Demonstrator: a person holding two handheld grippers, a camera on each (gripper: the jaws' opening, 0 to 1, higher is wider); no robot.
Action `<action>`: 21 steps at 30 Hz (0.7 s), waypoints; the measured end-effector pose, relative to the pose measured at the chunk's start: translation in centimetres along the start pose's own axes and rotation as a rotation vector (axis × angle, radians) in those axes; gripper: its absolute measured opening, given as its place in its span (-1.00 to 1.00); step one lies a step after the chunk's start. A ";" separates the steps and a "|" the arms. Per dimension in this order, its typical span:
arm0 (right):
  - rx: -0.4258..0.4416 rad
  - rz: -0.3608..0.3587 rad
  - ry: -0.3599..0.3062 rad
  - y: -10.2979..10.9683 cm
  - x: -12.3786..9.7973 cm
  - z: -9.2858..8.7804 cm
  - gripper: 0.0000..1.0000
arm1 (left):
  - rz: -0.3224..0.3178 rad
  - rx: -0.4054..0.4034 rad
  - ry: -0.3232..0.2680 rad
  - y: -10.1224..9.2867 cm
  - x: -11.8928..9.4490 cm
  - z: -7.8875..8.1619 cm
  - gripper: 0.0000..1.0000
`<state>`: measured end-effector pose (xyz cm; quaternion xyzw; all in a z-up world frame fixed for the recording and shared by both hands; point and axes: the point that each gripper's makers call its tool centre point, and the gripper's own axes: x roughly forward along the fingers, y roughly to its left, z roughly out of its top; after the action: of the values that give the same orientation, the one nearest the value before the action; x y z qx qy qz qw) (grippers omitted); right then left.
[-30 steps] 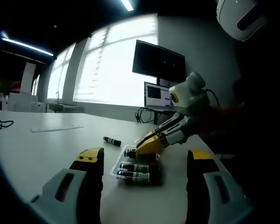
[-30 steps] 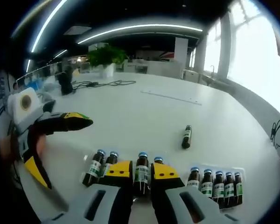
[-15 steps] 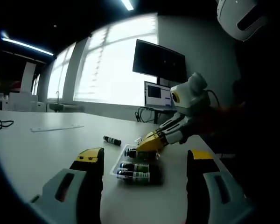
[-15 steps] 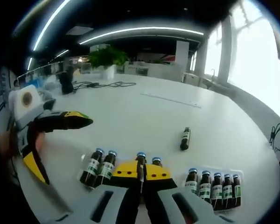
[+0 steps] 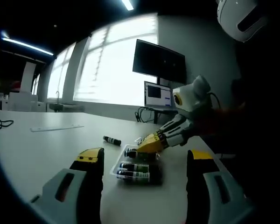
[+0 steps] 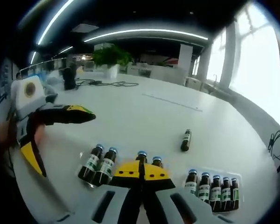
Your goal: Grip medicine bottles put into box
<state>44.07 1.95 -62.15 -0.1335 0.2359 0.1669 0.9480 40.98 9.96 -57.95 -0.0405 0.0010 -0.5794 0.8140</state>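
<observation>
In the left gripper view, the left gripper is hanging with jaws spread wide above the white table, facing bottles in a clear tray. In the right gripper view, the right gripper is clenching a medicine bottle between two others and a filled tray.

In the right gripper view my fingers stand in the middle of a row of bottles on the counter: two bottles lie at their left, five bottles at their right. One single bottle lies behind them.
</observation>
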 end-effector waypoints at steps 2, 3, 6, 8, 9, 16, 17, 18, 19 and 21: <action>-0.031 0.010 -0.010 0.8 -0.1 -0.1 -1.00 | -0.001 0.000 0.000 0.0 0.0 0.0 0.29; -0.023 0.008 -0.012 0.8 -0.1 0.0 -1.00 | -0.001 0.000 0.000 0.0 0.0 0.0 0.29; 0.010 -0.019 -0.007 -0.1 -0.1 -0.2 -1.00 | -0.001 0.000 0.001 0.0 0.0 0.0 0.29; 0.021 -0.021 -0.008 -0.2 0.0 -0.3 -1.00 | -0.002 0.001 0.001 -0.1 0.0 0.0 0.29; 0.020 -0.020 -0.007 -0.2 0.0 -0.3 -1.00 | -0.003 0.001 0.001 -0.1 0.0 0.0 0.29; 0.147 0.011 -0.050 -0.5 -0.6 1.7 -0.91 | 0.002 0.002 0.003 0.0 0.0 0.0 0.29; 0.140 0.003 -0.053 -0.9 -0.6 2.0 -0.93 | 0.003 0.002 0.003 0.0 0.0 0.0 0.29; 0.132 -0.004 -0.055 -1.0 -0.5 2.0 -0.93 | 0.003 0.003 0.002 0.0 0.0 0.0 0.29; 0.129 -0.006 -0.054 -1.1 -0.4 2.0 -0.93 | 0.002 0.004 0.002 0.0 0.0 0.0 0.29; 0.131 -0.003 -0.045 -1.3 -0.2 1.7 -0.92 | 0.002 0.004 0.000 0.0 0.0 0.0 0.29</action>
<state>45.10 1.29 -60.40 -0.0678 0.2247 0.1527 0.9600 40.97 9.95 -57.93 -0.0392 -0.0002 -0.5787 0.8146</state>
